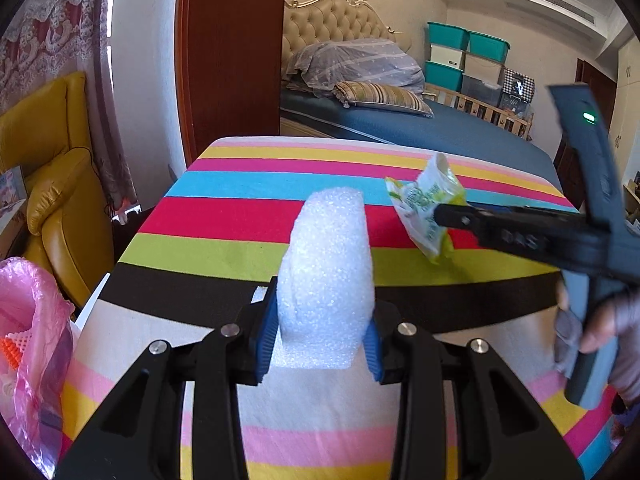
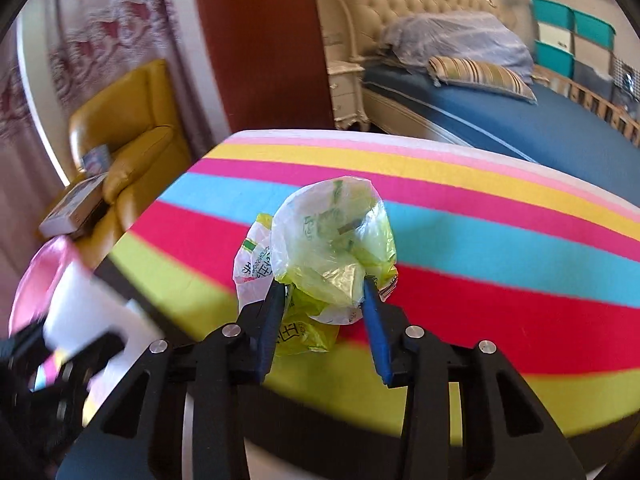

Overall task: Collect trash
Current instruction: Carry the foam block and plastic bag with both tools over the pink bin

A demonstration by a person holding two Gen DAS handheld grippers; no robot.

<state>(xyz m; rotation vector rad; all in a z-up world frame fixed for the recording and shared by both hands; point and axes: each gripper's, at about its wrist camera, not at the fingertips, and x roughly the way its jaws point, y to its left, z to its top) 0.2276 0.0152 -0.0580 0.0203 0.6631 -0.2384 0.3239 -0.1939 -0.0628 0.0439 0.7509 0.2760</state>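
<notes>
A person stands at a table covered with a rainbow-striped cloth [image 1: 248, 216], holding a two-finger gripper in each hand. The left gripper [image 1: 322, 340] has its jaws closed firmly on a rolled piece of white packing foam [image 1: 326, 268], which stands upright between the blue pads [image 1: 267, 336] above the near, pale end of the cloth. The right gripper [image 2: 324, 312] has its jaws drawn in around a crumpled green and white plastic wrapper [image 2: 332, 252]; its pads press into the wrapper's sides, and the wrapper seems to be off the cloth, above the red and lime stripes, to the right of the foam. The person's hand [image 1: 600, 332] on the right tool's handle shows at the cloth's right edge. A pink plastic bag [image 1: 28, 320] hangs open just off the cloth's near left corner, with some items already inside, and it looks like the place the trash is going. Judging by this, both visible pieces of trash are picked up, no other litter shows on the cloth, and what remains is carrying the foam and the wrapper over to the bag and letting them go. A yellow armchair [image 1: 52, 168] sits beyond the bag, and a bed [image 1: 420, 128] lies past the cloth's far edge.
</notes>
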